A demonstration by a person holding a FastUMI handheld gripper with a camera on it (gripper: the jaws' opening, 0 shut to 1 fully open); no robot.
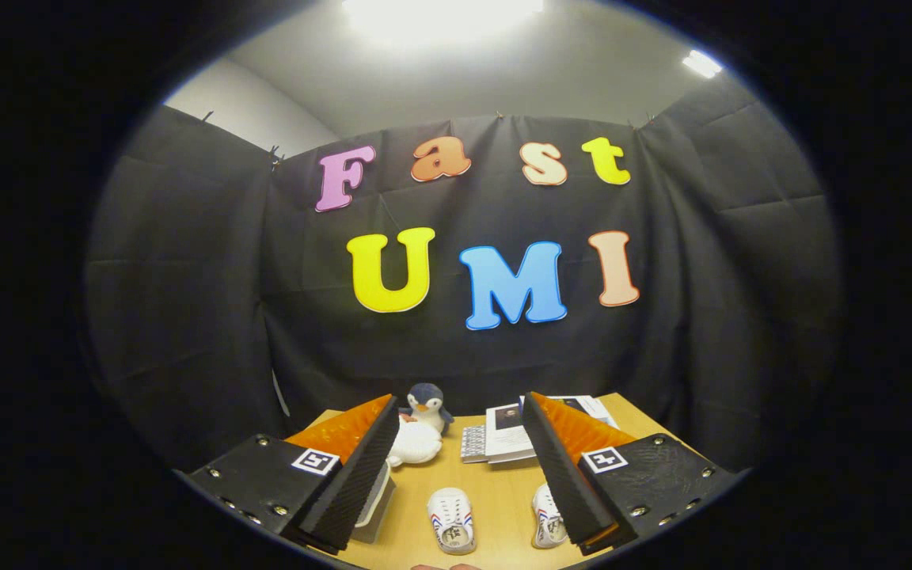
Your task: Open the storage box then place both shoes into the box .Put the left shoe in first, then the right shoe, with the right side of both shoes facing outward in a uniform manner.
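My gripper [462, 455] is held high over a wooden table [503, 495], open, with nothing between its fingers. Below and between the fingers lie two small white shoes with striped sides, toes pointing away from me: one shoe [451, 518] near the middle, the other shoe [548, 516] partly hidden by the right finger [559, 467]. A pale translucent storage box [375, 503] sits on the table behind the left finger [361, 467], mostly hidden; I cannot tell whether its lid is up.
At the table's far side stand a plush penguin [427, 405], a white rounded object [416, 443] in front of it, and a stack of books and papers [503, 434]. The booth's black cloth wall rises behind the table.
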